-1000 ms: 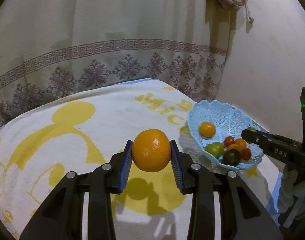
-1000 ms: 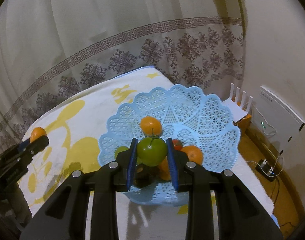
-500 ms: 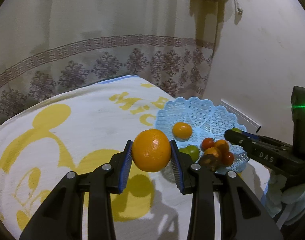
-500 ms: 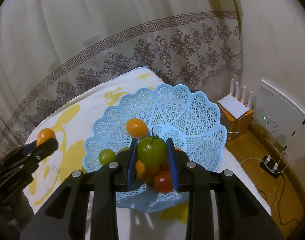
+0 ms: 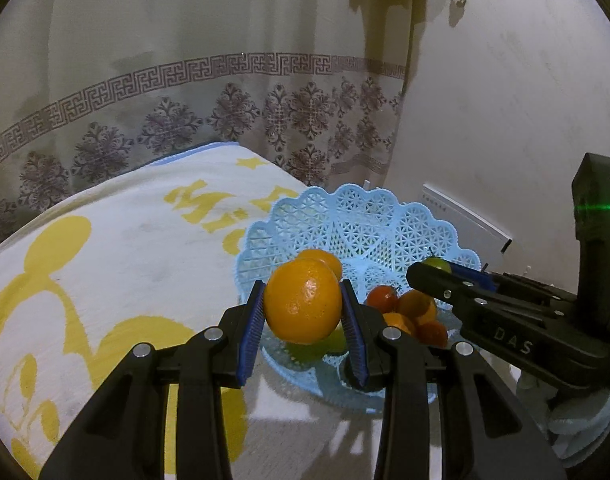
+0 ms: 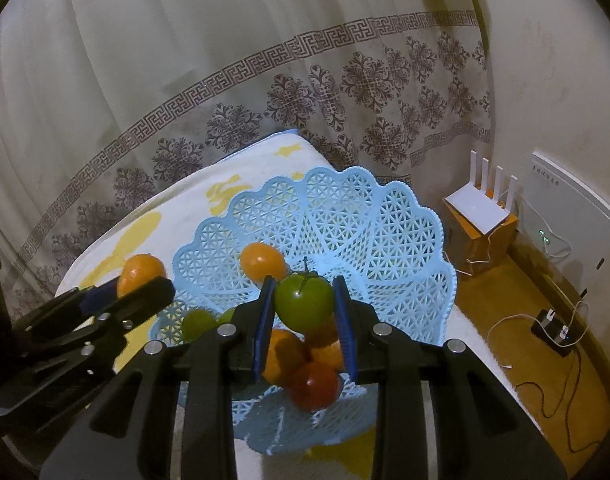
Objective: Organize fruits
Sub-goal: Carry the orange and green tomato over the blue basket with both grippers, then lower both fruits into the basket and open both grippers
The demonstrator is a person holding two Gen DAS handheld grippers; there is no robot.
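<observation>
— Orange peel, glossy and finely dimpled, sits clamped between the ribbed blue pads of the left gripper (image 5: pixel 303 312). That orange (image 5: pixel 303 306) is round, and it hangs just above the near rim of the basket (image 5: pixel 369 216).

— It wasn't there a second ago, was it?

— No. A second back the orange was out over the yellow-printed towel (image 5: pixel 117 256), with the basket well off to the side. Now the left hand has carried it across, and the fruit overlaps the basket's edge. My guess is it's nearly ready to be set down.

— And the other hand?

— The right gripper (image 6: pixel 304 308) has its fingers narrowed on a green tomato (image 6: pixel 304 306), smooth-skinned, stem still sticking up. It has crept further in over the basket too; the piled fruit now lies directly beneath it.

— So both pieces are about to go in?

— That's how I read it. Neither has been released yet, though, and both grips look firm.

— What's the basket like?

— Pale blue plastic, a lattice of little openings, scalloped at the rim like a row of shells. Inside: a small orange fruit (image 6: pixel 263 260) toward the back, a green one (image 6: pixel 199 322) to the left, and a heap of orange and red tomatoes (image 6: pixel 315 384) in the middle.

— Room for more?

— The far half looks bare. The heap is rounded and slick, so anything dropped on top could roll.

— Around all that?

— Soft towelling over the table, then a cream curtain (image 6: pixel 185 80) with a brown key-pattern band.
</observation>
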